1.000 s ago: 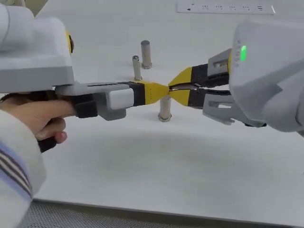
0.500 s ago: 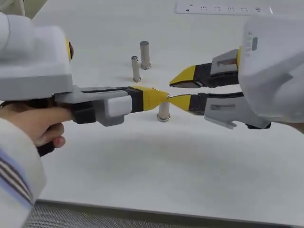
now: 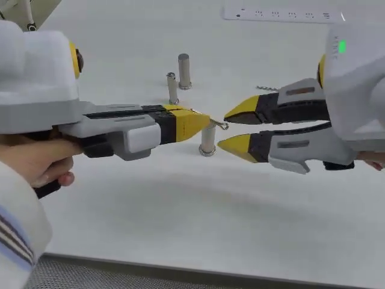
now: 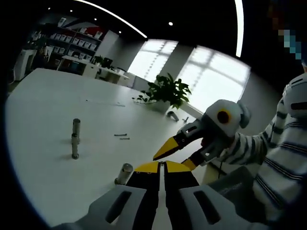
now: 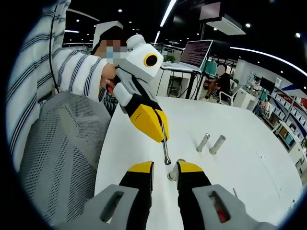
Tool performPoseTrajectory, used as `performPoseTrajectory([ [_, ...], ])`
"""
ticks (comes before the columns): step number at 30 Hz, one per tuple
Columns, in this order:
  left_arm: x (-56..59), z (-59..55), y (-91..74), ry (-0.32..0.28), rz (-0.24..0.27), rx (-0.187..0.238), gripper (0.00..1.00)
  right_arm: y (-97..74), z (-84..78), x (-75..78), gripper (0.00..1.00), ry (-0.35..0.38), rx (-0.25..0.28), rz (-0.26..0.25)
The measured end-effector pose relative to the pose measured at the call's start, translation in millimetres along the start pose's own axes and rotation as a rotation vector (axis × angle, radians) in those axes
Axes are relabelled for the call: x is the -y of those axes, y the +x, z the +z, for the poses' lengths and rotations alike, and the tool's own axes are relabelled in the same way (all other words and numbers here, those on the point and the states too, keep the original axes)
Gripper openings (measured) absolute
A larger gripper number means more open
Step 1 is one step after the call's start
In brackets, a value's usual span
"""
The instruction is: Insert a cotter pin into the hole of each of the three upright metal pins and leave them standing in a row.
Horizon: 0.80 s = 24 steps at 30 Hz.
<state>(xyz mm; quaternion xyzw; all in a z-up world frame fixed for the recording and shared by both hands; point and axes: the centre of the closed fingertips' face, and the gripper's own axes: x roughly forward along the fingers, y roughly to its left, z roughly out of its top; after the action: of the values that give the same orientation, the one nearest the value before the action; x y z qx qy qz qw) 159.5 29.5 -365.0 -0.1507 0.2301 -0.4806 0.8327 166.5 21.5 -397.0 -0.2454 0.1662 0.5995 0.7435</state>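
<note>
The left gripper (image 3: 203, 121) reaches in from the left, level over the bench (image 3: 180, 205), with a hand (image 3: 42, 158) wrapped around its grip. Its yellow jaws are clenched on a cotter pin (image 3: 219, 124), whose looped end juts out past the tips toward the right gripper (image 3: 227, 129). In the left gripper view the two jaws lie pressed flat together.

Just below the left gripper's tip stands the nearest metal pin (image 3: 207, 138), upright on the bench, between the two grippers. Two more metal pins stand upright beyond the left gripper, well apart from it: a thinner one (image 3: 172, 88) and a thicker one (image 3: 183, 70) just behind it.

The right gripper comes in from the right with its jaws released and spread, one above the other. The cotter pin's loop sits at the mouth of that gap, apart from both jaws. In the right gripper view the loop (image 5: 166, 160) hangs just ahead of the open tips, with the nearest metal pin (image 5: 173, 175) showing between them.

A loose cotter pin (image 3: 266, 89) lies flat on the bench beyond the right gripper's upper jaw. Farther off, a white power strip (image 3: 283, 11) lies at the bench's far edge.
</note>
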Motion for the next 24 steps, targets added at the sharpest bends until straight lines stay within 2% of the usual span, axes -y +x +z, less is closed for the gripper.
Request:
performPoseTrajectory([
  [2, 3.8, 0.2, 1.4, 0.041, -0.009, -0.003, 0.00, -0.2, 0.9, -0.5, 0.13, 0.034, 0.020, 0.014],
  [5, 3.9, 1.9, 1.7, 0.020, -0.027, 0.002, 0.00, -0.5, 3.0, -1.9, 0.12, 0.082, 0.046, 0.033],
  [11, -0.4, 3.1, -1.1, 0.049, -0.032, 0.008, 0.00, 0.1, 3.9, -6.0, 0.08, 0.136, 0.067, 0.052],
  [20, -3.2, 0.6, -4.5, 0.074, -0.042, -0.010, 0.00, 1.3, 6.6, -13.8, 0.00, 0.158, 0.082, 0.085],
  [24, -3.2, -3.2, -5.4, 0.097, -0.050, -0.030, 0.00, 0.3, 5.7, -16.7, 0.00, 0.156, 0.076, 0.092],
])
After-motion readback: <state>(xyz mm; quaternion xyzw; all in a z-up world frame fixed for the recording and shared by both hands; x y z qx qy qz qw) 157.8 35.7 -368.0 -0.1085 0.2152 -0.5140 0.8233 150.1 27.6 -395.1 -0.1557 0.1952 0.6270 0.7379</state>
